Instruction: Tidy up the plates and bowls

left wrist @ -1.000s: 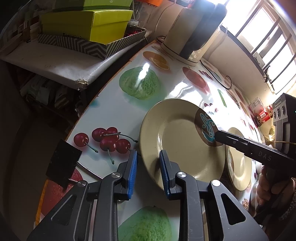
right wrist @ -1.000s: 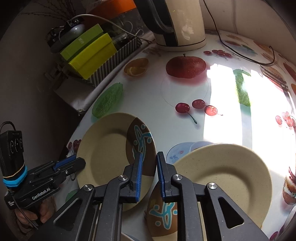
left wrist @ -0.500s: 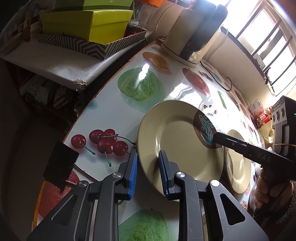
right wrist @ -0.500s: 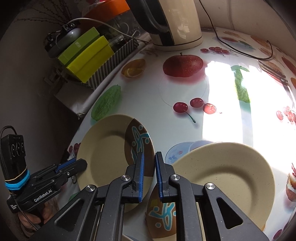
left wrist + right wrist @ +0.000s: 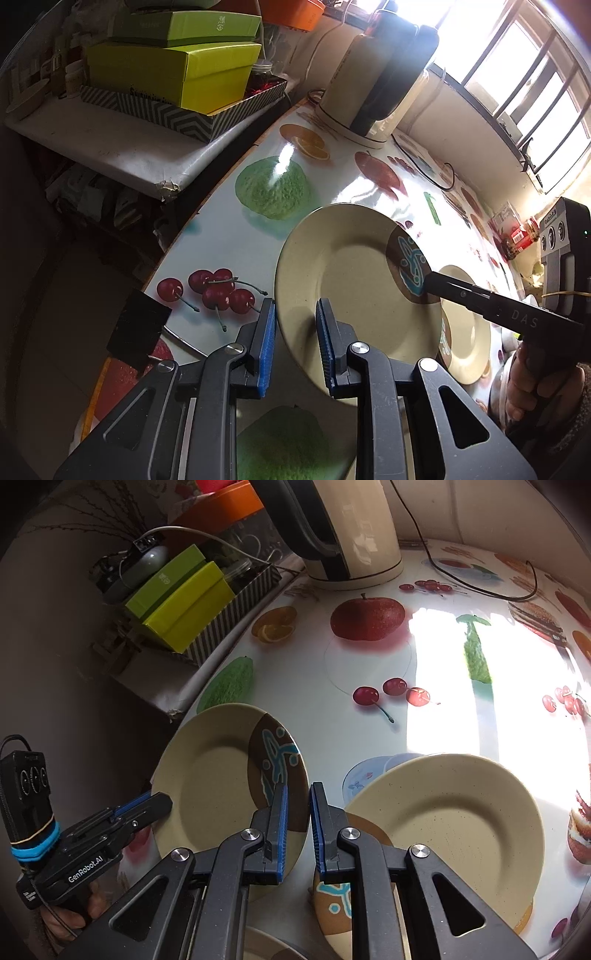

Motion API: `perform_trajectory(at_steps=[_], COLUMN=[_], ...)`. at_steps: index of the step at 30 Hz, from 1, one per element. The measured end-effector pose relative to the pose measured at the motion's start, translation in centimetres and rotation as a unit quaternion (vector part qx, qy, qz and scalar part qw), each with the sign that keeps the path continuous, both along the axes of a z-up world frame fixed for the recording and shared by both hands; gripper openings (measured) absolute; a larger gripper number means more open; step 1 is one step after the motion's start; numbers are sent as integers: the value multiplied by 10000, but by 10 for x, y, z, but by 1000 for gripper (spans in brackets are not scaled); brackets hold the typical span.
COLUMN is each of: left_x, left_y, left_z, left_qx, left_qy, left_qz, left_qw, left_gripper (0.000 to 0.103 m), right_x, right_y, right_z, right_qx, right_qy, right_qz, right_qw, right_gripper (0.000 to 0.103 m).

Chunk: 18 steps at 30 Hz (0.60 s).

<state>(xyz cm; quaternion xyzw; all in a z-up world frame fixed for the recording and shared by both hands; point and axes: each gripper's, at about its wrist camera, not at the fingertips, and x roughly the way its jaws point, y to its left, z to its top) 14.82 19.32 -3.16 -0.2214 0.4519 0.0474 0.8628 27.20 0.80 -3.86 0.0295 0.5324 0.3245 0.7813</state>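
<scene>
A beige plate (image 5: 351, 288) with a brown and blue patterned patch is held between both grippers over the fruit-print tablecloth. My left gripper (image 5: 294, 343) is shut on its near left rim, and a dark shadow lies under that edge. My right gripper (image 5: 297, 823) is shut on the patterned right rim of the same plate (image 5: 214, 786). The right gripper's tip (image 5: 430, 282) also shows in the left wrist view, and the left gripper (image 5: 162, 805) shows in the right wrist view. A second beige plate (image 5: 454, 830) lies just to the right, seen edge-on in the left wrist view (image 5: 465, 325).
A cream and black kettle (image 5: 343, 528) stands at the back with its cord (image 5: 480, 587) trailing across the cloth. Green and yellow boxes (image 5: 177, 70) are stacked on a shelf beyond the table's left edge (image 5: 192, 236). Another dish rim (image 5: 266, 945) peeks below the right gripper.
The left gripper's jaws have drawn slightly closer onto the plate's rim. The right gripper has kept its grip, and the plate has barely shifted.
</scene>
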Motion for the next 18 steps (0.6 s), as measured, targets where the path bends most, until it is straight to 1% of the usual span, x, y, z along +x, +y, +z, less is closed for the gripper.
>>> perform_trajectory(at_steps=[7,18], left_x=[-14,-42], left_y=[-9,-29], left_z=[11,21], left_qx=[28,55], left_qy=[-90,-167], left_qz=[-64,-234], left_qw=[9999,9996], left_gripper=[23,23], right_x=[-19,-57], right_y=[-10,-34], right_z=[13,24], right_qx=[28,20], right_qy=[-96,-165], right_qz=[-5,-83], right_qw=[10000,9998], right_gripper=[13,13])
